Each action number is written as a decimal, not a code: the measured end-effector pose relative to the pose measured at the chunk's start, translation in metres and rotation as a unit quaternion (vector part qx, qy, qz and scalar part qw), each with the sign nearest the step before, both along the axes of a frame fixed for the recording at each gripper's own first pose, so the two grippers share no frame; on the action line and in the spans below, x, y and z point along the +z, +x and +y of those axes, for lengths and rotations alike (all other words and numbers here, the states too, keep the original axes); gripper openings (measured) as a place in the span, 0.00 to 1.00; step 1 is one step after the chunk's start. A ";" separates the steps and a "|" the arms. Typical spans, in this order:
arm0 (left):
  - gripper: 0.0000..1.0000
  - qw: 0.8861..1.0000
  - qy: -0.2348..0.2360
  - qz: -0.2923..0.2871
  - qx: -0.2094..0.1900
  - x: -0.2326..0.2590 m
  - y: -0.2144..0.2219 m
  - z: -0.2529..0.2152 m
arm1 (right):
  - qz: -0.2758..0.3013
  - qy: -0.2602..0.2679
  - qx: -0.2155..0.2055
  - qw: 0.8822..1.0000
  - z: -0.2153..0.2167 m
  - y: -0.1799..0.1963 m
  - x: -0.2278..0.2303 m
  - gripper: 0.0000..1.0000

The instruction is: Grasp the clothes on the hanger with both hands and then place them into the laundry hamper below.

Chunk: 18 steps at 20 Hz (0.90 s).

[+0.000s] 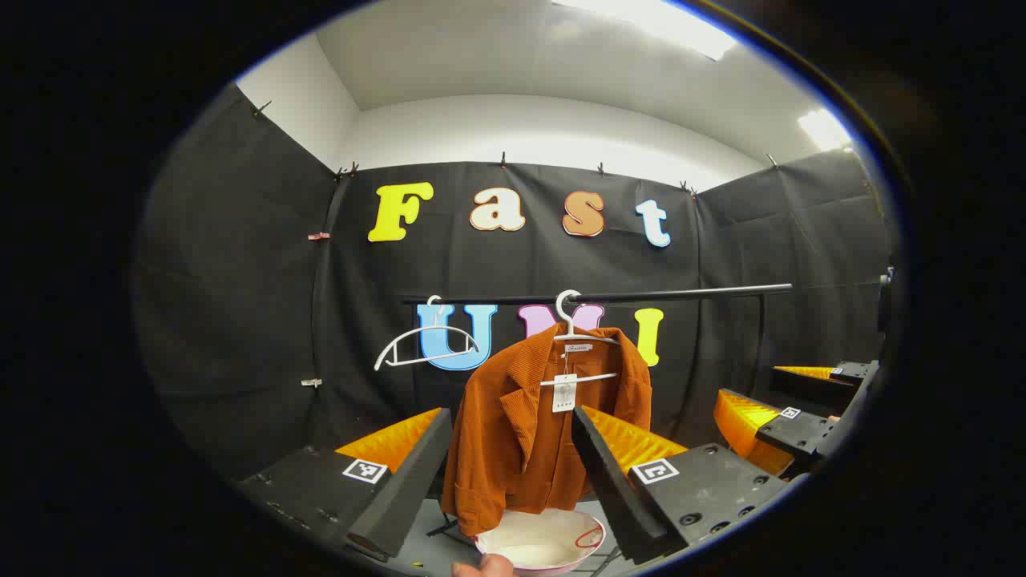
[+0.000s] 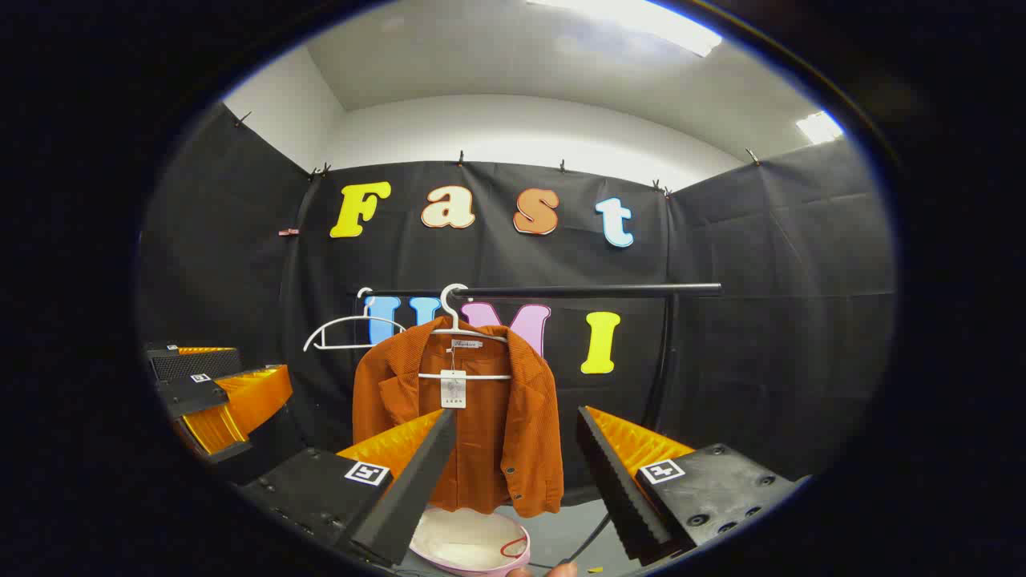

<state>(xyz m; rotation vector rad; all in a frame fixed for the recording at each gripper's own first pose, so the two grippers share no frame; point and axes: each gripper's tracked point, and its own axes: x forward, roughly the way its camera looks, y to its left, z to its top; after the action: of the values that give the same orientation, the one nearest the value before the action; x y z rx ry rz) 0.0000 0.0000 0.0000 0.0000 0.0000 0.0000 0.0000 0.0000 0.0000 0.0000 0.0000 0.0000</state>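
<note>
Corduroy jacket, rust-orange, is hanging on a white hanger from the black rail, front open, a paper tag dangling at the collar. Beside it on the same rail, a second white hanger is sitting bare. Directly below the jacket's hem, the laundry hamper is showing its pale round rim with a red loop handle; in the right gripper view the same hamper is lying just under the garment.

Left gripper is pointing straight at the jacket with its fingers spread wide, nothing between them, still apart from the cloth. Off at the edge of that view the other gripper is peeking in, though the lens is bending it too much to read more.

Right gripper is facing the jacket too, fingers likewise spread and gripping nothing, the hem and lower front framed between them. A fingertip of the person is just edging in at the bottom.
</note>
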 end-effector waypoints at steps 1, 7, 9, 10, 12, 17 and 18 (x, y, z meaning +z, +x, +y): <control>0.95 1.000 0.004 -0.001 0.002 0.002 0.001 0.000 | -0.002 -0.001 0.003 1.000 0.000 0.001 0.001 0.97; 0.98 1.000 0.014 -0.001 0.012 0.003 0.004 0.003 | -0.007 0.005 0.008 1.000 -0.002 0.004 0.009 0.96; 0.95 1.000 0.015 0.000 0.014 0.001 0.004 0.004 | -0.007 0.003 0.007 1.000 -0.004 0.006 0.008 0.97; 0.95 1.000 0.015 0.001 0.016 0.000 0.004 0.005 | -0.005 0.003 0.008 1.000 -0.004 0.006 0.007 0.97; 0.95 1.000 0.016 0.002 0.018 -0.002 0.003 0.006 | -0.004 0.002 0.008 1.000 -0.004 0.007 0.006 0.97; 0.95 1.000 0.012 -0.005 0.022 0.003 0.002 0.008 | -0.008 0.004 0.007 1.000 -0.002 0.006 0.010 0.97; 0.92 1.000 0.012 -0.006 0.021 0.004 0.001 0.007 | -0.009 0.004 0.008 1.000 -0.002 0.005 0.010 0.97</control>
<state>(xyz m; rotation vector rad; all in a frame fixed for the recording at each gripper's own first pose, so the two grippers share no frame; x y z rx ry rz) 0.0012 0.0070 0.0037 0.0231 -0.0113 0.0429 0.0049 -0.0015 0.0104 0.0090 -0.0181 0.0153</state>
